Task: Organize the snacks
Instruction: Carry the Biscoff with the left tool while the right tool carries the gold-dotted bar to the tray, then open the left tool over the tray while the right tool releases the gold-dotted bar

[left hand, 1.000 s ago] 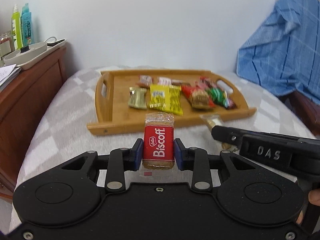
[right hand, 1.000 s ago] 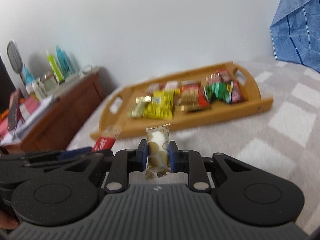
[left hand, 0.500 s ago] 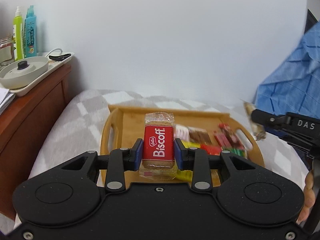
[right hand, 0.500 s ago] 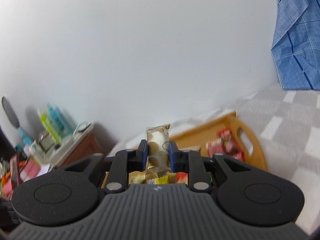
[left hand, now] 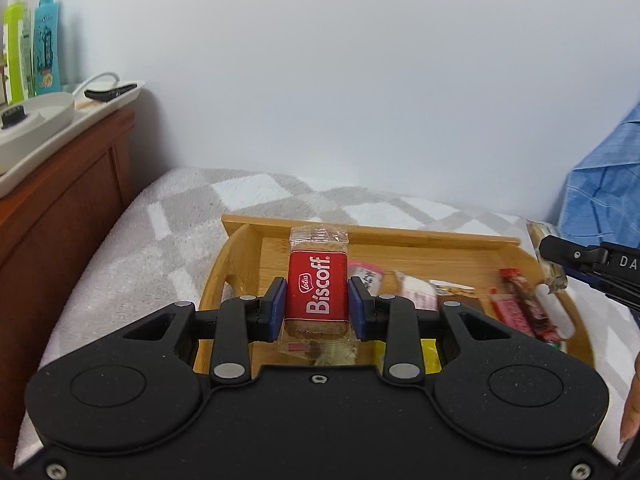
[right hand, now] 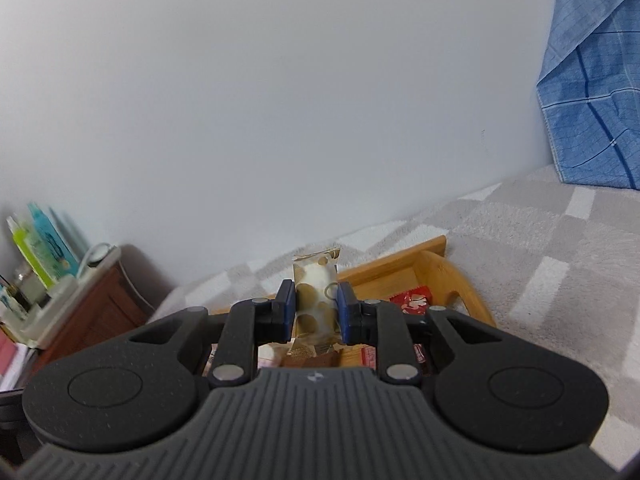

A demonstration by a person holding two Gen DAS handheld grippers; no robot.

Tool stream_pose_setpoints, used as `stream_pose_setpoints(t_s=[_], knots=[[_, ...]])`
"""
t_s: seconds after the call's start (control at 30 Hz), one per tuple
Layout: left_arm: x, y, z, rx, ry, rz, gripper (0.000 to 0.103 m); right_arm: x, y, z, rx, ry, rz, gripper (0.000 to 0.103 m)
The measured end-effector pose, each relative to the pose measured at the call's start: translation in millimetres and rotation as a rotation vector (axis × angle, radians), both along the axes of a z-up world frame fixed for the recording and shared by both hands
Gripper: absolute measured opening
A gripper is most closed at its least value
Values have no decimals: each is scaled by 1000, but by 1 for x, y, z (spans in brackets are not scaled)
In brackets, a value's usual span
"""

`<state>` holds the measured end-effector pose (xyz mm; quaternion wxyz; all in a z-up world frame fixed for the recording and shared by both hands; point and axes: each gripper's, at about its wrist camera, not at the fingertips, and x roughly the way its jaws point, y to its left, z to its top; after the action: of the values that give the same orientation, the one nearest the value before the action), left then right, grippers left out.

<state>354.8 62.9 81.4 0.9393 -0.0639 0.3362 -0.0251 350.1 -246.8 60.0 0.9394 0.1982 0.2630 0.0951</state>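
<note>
My left gripper [left hand: 317,305] is shut on a red Biscoff biscuit pack [left hand: 317,285], held upright above the left part of the wooden tray [left hand: 400,238]. Several wrapped snacks lie in the tray, among them red ones [left hand: 520,304]. My right gripper [right hand: 316,307] is shut on a gold and white wrapped snack [right hand: 315,296], held upright above the tray's right end [right hand: 448,272]. The right gripper also shows at the right edge of the left wrist view [left hand: 552,256].
The tray sits on a grey and white checked blanket [left hand: 168,240]. A brown wooden cabinet [left hand: 60,184] at the left carries a white tray [left hand: 60,132] and bottles [left hand: 44,52]. A blue checked cloth [right hand: 592,80] hangs at the right.
Both grippers have moved forward and up over the tray, each still holding its snack. The tray now lies partly beneath them.
</note>
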Motion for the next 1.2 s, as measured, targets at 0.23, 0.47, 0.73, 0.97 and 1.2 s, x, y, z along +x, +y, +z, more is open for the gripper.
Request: stream_pose_setpoints(t_s=[0.23,0.47,0.73,0.97,1.2], knots=[[22,5,-18,0,19,27,31,26,19,-18,-99,36,40,26],[34,7,-33,0,43,45,31,35,29,-41,-180,88,44,26],[37,5,-41,21,53,39,31,40,28,-47,-179,100,44,26],[40,5,-46,35,62,37,31,40,28,-52,-180,113,42,26],[39,3,-48,65,58,27,31,41,28,-54,-174,115,41,25]])
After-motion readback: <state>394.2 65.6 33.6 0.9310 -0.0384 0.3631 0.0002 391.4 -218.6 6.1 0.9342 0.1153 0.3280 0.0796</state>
